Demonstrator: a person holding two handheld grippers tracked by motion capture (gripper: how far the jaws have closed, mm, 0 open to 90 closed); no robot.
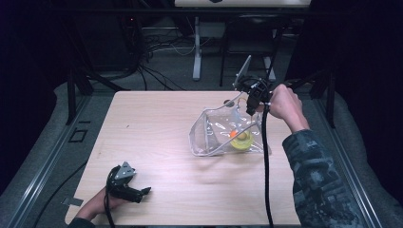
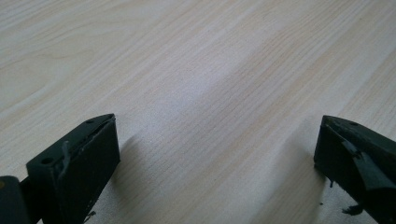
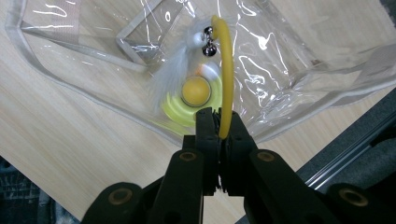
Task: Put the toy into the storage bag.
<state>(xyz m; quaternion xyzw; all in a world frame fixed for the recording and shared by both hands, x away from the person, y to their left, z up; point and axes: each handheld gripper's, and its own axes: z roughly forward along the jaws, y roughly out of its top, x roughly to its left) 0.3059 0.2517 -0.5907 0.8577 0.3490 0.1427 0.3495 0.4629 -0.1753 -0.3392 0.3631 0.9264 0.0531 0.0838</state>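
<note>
Your right tongs [image 1: 250, 112] sit right of centre in the high view, pointing down over the mouth of a clear plastic bag [image 1: 209, 135] that lies on the pale wood table [image 1: 152, 142]. In the right gripper view those tongs [image 3: 218, 125] are closed tight on a thin yellow rod [image 3: 227, 70] that rises from the jaws at the middle of the frame and curves over to the left near the top. Near its upper end hang a small silver bell [image 3: 208, 45] and a grey-white feather tuft [image 3: 170, 74], all seen against the bag [image 3: 280, 60]. Behind the rod, through the plastic, you have an orange-yellow ball [image 3: 195, 90] sitting on a yellow-green ring [image 3: 175, 109]; in the high view the ball [image 1: 235, 134] and ring [image 1: 241, 142] show in the bag's right part, near its lower edge. Whether the rod's tip is inside the bag or just above its opening cannot be told. Your right hand [image 1: 283, 105] grips the tool from the right, sleeve running to the lower right corner. Your left tongs [image 1: 144, 191] lie low on the table at the lower left of the high view, well apart from the bag. In the left gripper view those tongs [image 2: 217, 140] stand wide open with bare wood between the jaws, holding nothing.
</note>
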